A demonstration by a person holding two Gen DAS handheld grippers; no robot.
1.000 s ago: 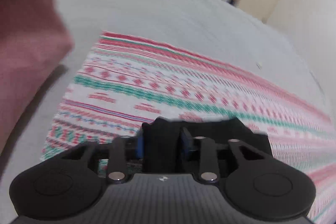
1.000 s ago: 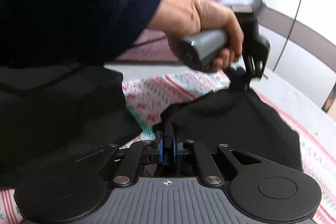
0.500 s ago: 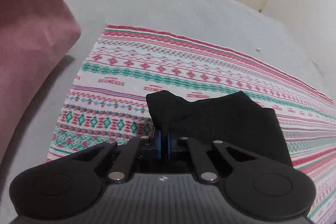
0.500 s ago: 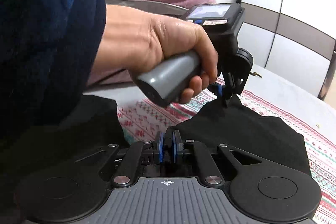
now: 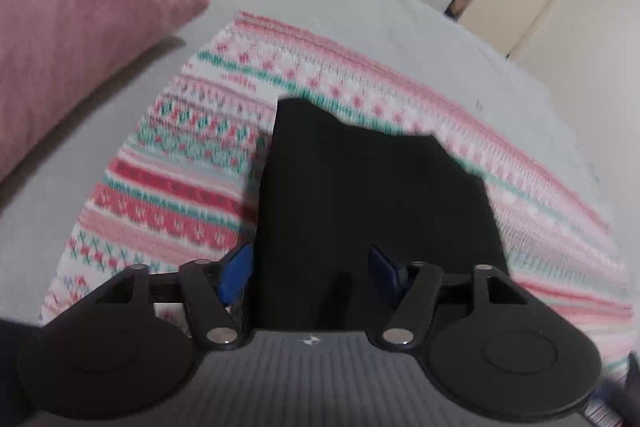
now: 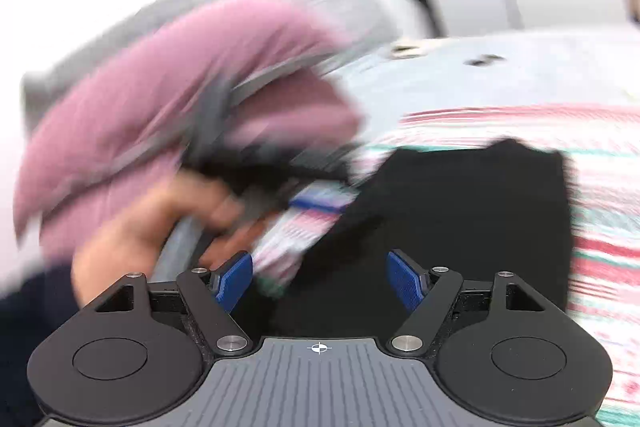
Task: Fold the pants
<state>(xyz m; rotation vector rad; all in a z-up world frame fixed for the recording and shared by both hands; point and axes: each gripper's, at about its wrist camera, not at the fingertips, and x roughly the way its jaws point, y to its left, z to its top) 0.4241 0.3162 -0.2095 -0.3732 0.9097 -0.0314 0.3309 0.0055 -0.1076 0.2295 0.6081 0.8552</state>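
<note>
— Grey bed (image 5: 400, 27), patterned blanket (image 5: 168, 195): where do we see the pants (image 5: 372, 195)?
— Folded flat on it. Our left tool (image 5: 310, 269) and right tool (image 6: 320, 277) are both opening, pads off the cloth.

The left claw (image 5: 310, 269) points steeply down, its jaws opening, blue pads (image 5: 236, 273) spread wide with nothing pressed between them. The right claw (image 6: 320, 279) tilts down more gently, its jaws also opening, pads (image 6: 404, 281) well apart and gripping nothing. In the right wrist view, the person's left hand (image 6: 160, 223), blurred, wraps a grey handle, a dark sleeve (image 6: 28, 311) behind it.
</note>
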